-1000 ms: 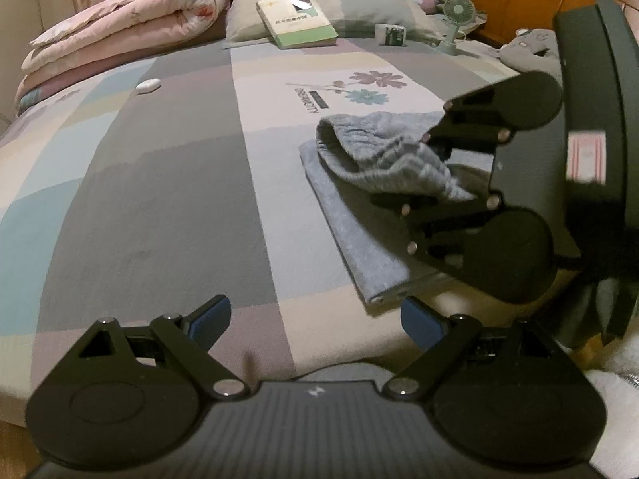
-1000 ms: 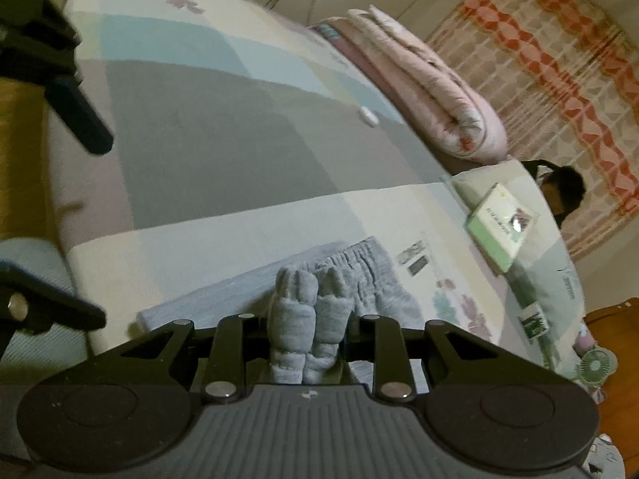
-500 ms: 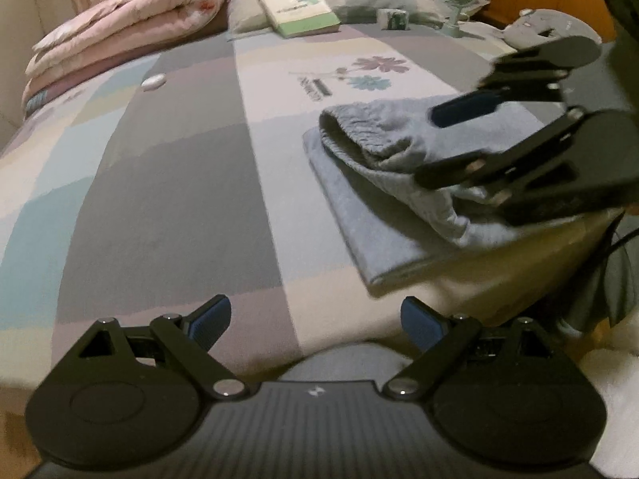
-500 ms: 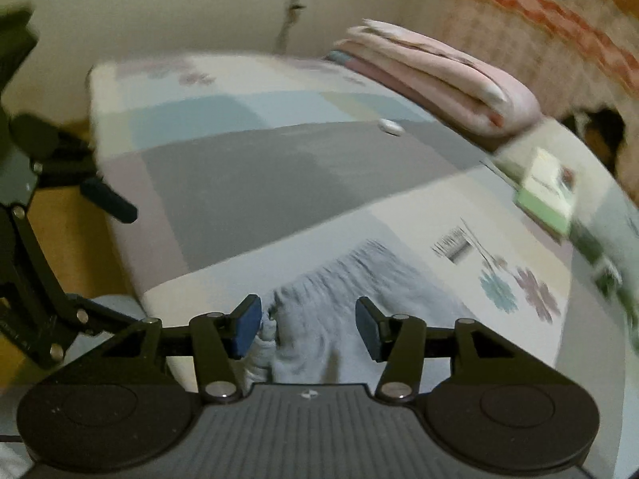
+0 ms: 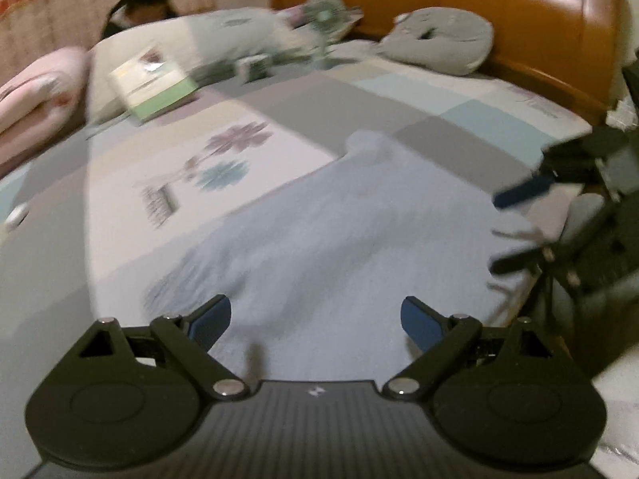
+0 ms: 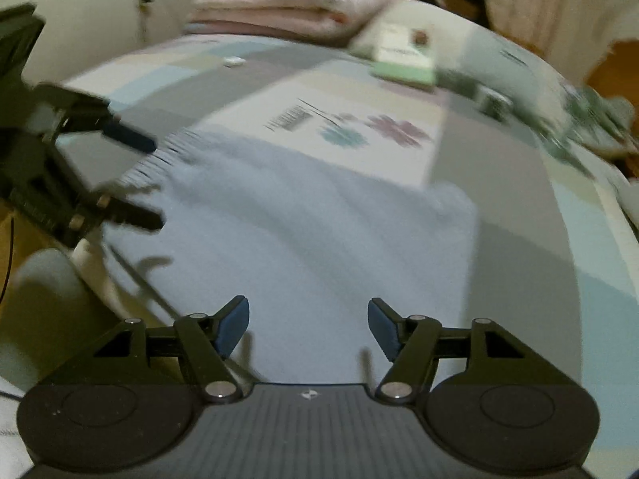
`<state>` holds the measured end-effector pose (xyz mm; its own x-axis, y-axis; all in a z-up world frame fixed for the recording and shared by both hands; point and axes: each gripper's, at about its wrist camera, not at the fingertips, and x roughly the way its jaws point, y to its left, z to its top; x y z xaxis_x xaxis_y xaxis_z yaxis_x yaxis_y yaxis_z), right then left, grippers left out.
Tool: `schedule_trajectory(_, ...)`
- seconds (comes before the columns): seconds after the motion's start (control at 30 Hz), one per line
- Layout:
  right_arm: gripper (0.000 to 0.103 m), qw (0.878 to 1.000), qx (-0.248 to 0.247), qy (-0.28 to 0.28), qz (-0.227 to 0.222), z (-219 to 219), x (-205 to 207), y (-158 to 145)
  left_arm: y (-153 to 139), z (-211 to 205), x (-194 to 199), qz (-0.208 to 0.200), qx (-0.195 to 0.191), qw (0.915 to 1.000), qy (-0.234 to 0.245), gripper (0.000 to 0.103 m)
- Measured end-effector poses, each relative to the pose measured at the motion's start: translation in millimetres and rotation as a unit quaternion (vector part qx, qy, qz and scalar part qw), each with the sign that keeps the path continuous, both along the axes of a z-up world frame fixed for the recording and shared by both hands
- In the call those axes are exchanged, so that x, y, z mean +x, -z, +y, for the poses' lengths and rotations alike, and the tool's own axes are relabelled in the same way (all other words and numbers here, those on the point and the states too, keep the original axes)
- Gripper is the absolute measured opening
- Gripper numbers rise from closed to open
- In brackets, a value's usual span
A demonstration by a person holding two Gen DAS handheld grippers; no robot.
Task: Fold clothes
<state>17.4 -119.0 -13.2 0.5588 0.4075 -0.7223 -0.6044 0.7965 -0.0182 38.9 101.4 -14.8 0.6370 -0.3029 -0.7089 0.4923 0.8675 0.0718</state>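
Note:
A light grey-blue garment (image 5: 339,231) lies folded flat on the patchwork bedspread, its ribbed waistband toward the left end (image 6: 159,159). My left gripper (image 5: 315,319) hovers just over its near edge, open, nothing between the blue pads. My right gripper (image 6: 307,325) is open too, empty, above the near edge of the same garment (image 6: 319,231). Each gripper shows in the other's view: the right one at the right edge (image 5: 559,215), the left one at the left edge (image 6: 80,167). Both views are motion-blurred.
At the head of the bed lie a green-and-white book (image 5: 153,90), a rolled pink quilt (image 6: 287,8), a grey cushion (image 5: 443,40), a small fan (image 5: 325,14) and a wooden headboard (image 5: 519,12). A small white object (image 6: 233,61) rests on the bedspread (image 5: 459,119). A person sits beyond the pillows.
The right gripper has let go of the bunched garment end and opened; the garment now lies flat. Both grippers have swung over the garment's near edge, the left one moving right.

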Motion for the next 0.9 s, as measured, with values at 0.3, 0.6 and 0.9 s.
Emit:
schedule_trajectory(0.3, 0.075, 0.996, -0.010, 0.086, 0.012, -64, -1, 15, 38, 27, 28, 0.053, -0.024, 0.9981, -0.021, 0.092)
schedule_trajectory(0.6, 0.076, 0.987, -0.036, 0.156, -0.018, -111, -4, 14, 13, 17, -19, 0.003, 0.023, 0.9996, -0.013, 0.093)
schedule_trajectory(0.9, 0.076, 0.990, -0.069, 0.115, -0.034, -105, -19, 22, 31, 19, -32, 0.056, 0.029, 0.9973, -0.036, 0.096)
